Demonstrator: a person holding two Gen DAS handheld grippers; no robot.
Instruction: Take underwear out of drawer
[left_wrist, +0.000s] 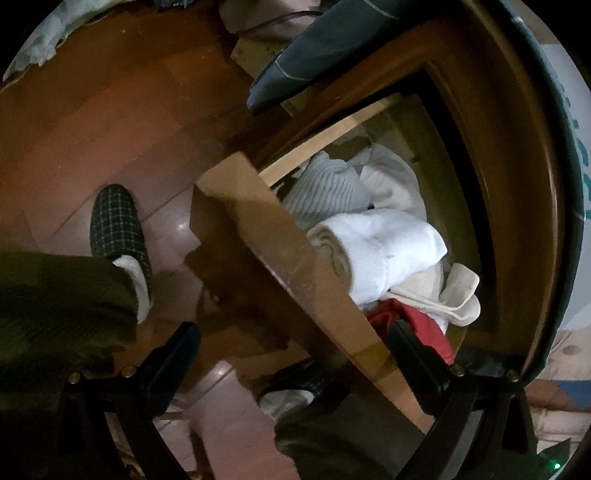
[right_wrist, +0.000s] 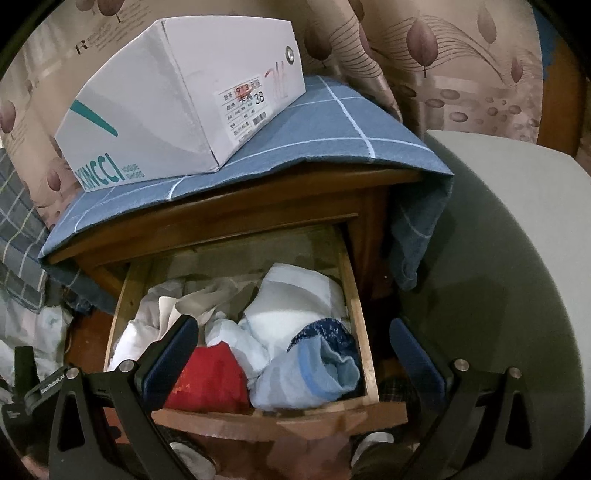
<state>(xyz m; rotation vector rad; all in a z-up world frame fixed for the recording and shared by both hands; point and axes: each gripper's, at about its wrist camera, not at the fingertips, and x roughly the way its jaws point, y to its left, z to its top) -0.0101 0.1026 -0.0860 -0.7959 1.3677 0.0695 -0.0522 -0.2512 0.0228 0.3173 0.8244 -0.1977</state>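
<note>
Both grippers hold their jaws spread and empty. We see the right gripper (right_wrist: 293, 345) directly above the open drawer (right_wrist: 364, 332); the red underwear (right_wrist: 210, 376) lies just beside its left finger, nearer this hand.

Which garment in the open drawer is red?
The red garment at the drawer's front, beside the left finger of the right tongs. The other garments are white, grey or blue.
</note>
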